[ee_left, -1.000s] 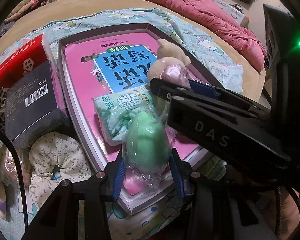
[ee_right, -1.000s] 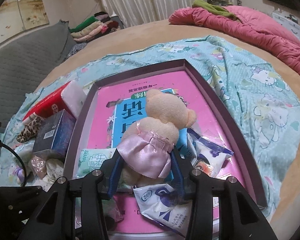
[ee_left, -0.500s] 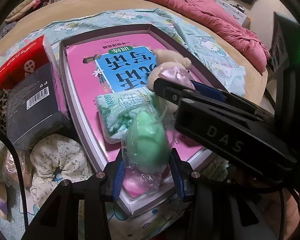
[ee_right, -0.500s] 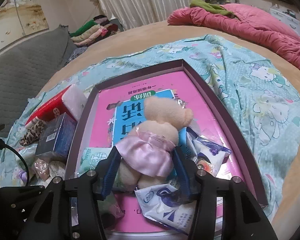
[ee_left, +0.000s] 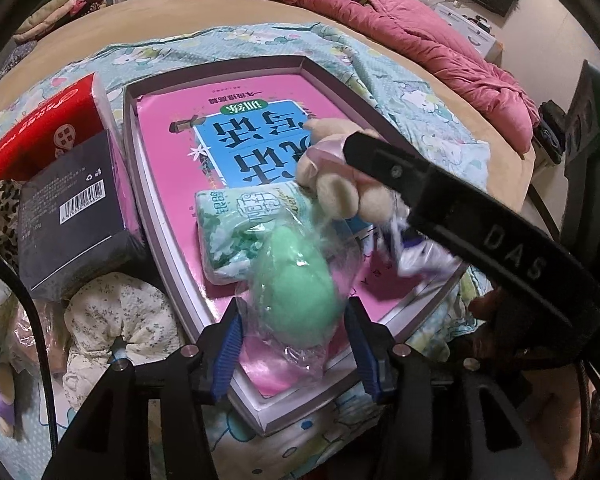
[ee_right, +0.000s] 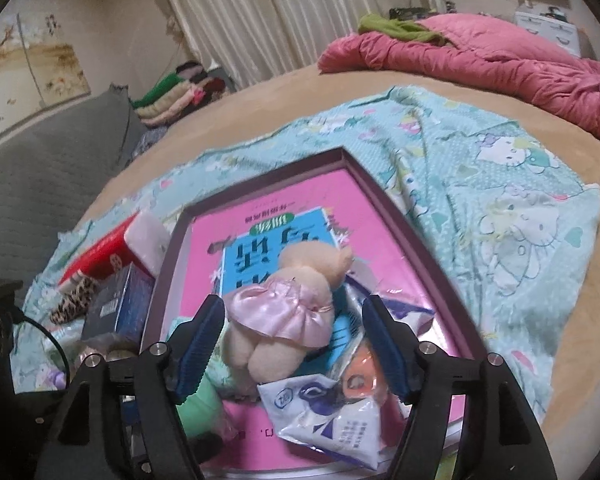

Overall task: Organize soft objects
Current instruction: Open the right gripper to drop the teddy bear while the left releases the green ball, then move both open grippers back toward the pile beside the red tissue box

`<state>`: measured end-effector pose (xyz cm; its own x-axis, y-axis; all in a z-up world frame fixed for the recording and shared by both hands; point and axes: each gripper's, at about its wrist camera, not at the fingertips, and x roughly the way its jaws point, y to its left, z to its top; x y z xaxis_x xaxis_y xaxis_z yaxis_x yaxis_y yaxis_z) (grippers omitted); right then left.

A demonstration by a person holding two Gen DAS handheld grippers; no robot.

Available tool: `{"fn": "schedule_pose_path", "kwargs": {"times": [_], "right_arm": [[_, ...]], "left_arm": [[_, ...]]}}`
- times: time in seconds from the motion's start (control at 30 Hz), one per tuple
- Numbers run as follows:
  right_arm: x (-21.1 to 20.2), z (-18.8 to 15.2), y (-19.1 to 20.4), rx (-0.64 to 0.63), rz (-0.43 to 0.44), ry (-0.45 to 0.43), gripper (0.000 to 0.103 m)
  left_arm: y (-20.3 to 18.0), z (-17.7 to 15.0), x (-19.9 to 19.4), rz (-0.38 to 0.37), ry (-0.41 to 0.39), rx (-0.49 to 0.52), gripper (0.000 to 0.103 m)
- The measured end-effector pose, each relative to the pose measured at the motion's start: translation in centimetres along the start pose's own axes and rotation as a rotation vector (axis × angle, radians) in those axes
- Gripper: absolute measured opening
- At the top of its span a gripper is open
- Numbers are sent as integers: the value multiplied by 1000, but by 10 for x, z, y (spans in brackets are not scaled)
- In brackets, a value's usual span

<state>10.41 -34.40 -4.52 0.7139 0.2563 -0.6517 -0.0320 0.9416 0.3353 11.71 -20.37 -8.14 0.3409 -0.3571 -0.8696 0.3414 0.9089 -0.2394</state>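
A green egg-shaped sponge in a clear bag (ee_left: 296,296) rests on the near end of a purple tray (ee_left: 216,80). My left gripper (ee_left: 294,320) is opening; the bag lies between its blue pads, which no longer squeeze it. A beige bear in a pink dress (ee_right: 312,264) lies in the tray on a pink book (ee_right: 364,216). My right gripper (ee_right: 293,308) is opening wide, with clear gaps between both pads and the bear. In the left wrist view a black finger of the right gripper (ee_left: 420,184) crosses over the bear (ee_left: 340,192).
In the tray lie a green tissue pack (ee_left: 236,232) and a blue-white packet (ee_right: 328,412). Left of the tray are a red tissue pack (ee_left: 48,132), a dark box (ee_left: 68,216) and a floral cloth (ee_left: 112,320). A pink quilt (ee_left: 420,40) lies behind.
The right jaws spread apart and let go of the bear, which now lies loose in the tray. The left jaws widened a little around the sponge bag.
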Motion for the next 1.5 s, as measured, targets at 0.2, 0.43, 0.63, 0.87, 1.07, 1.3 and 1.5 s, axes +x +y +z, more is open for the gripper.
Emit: {"fn": "schedule_pose_path", "kwargs": {"times": [0.2,0.43,0.63,0.87,1.07,1.3,1.5], "right_arm": [[-16,4,-8,33,-23,-79,76],[-29,5,-15,59,-49,-138,79],[-45,6,-12,43,-68,-189,80],[-61,7,-3,-1,-100,-216,80],[-73,7,7,-12,-111,-222,80],[-83,6,31,-68,-97,-216,81],[-91,8,53,-101,-71,-204,81]], "left_arm": [[-3,1,-7,-3,-14,4,55],[-6,1,-22,6,-39,14,61],[-9,-2,-40,15,-72,21,64],[-7,-4,-58,22,-103,23,65],[1,-6,-76,27,-139,-5,73],[16,-12,-93,60,-166,-40,77],[24,-19,-104,89,-171,-53,78]]}}
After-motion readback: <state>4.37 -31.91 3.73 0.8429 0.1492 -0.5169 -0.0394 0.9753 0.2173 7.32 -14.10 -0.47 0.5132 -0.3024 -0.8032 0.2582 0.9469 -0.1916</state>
